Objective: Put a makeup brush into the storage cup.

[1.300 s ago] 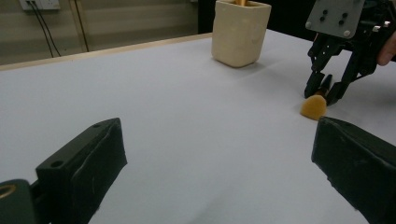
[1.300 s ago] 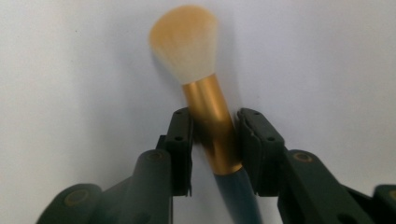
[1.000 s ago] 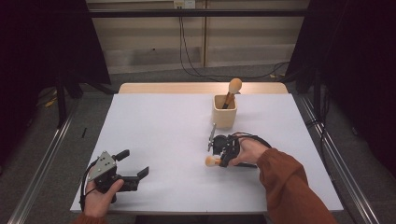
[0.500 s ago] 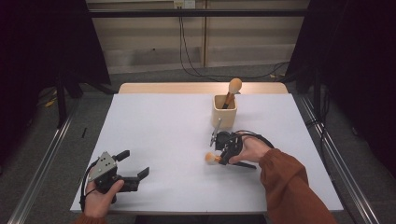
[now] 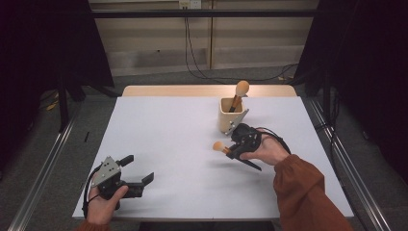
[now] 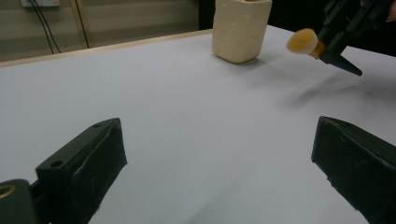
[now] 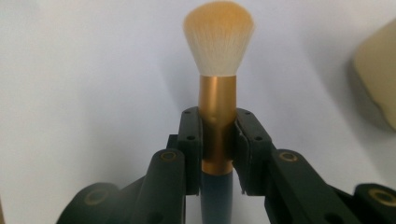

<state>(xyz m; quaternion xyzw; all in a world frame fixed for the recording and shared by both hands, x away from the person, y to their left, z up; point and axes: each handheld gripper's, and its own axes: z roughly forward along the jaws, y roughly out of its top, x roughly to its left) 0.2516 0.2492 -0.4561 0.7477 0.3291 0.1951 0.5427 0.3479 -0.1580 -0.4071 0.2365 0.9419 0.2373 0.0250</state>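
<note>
A makeup brush with pale bristles, a gold ferrule and a dark handle is clamped at the ferrule by my right gripper. In the high view the right gripper holds the brush above the white table, bristles pointing left, just in front of a cream cup. A second brush stands in that cup. My left gripper rests near the table's front left, jaws wide apart with nothing between them. The left gripper view shows the cup and the held brush farther off.
The white table ends in a wooden strip at the far side. Metal rails run along the floor on both sides. Cables lie on the floor behind the table.
My right hand has lifted the brush off the table and carried it up toward the cup. The left gripper has stayed where it was.
</note>
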